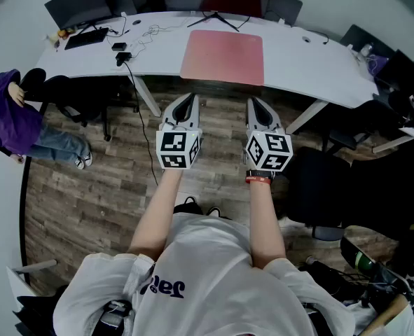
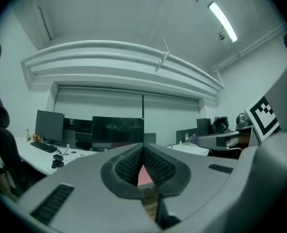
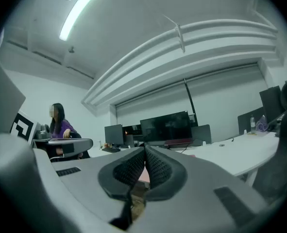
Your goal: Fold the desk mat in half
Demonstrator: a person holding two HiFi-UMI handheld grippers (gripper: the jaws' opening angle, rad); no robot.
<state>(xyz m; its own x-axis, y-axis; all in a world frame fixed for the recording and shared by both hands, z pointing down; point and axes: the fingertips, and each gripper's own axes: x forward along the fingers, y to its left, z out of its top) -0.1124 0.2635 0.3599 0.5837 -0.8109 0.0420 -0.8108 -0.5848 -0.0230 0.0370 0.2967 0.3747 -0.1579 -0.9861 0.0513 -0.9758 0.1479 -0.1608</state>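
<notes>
**Both grippers shut and short of the mat – the pickup is where this could slip**

The flat pink rectangular desk mat (image 1: 222, 57) lies unfolded in the middle of the long white curved table (image 1: 305, 61), its near edge close to the table's front rim. The person stands back from it with both arms held out level. The left gripper (image 1: 185, 107) and the right gripper (image 1: 257, 110) are side by side over the wooden floor, well short of the table, and each has its jaws pressed together with nothing between them.

From where I stand, the first risk is the grab. The mat looks thin and lies flush on the table, so jaws that arrive closed, or open too late, would likely push the edge away instead of getting under it.

The second is a crooked fold. If one corner lifts before the other, or the two pinches land unevenly, the halves probably won't line up.

The black monitor stand foot (image 1: 217, 19) sits just past the mat's far edge – I can't tell whether it touches. If it does, it could pin that side. A sliding mat might also drift left towards the loose black cables and small devices (image 1: 122, 51).
</notes>
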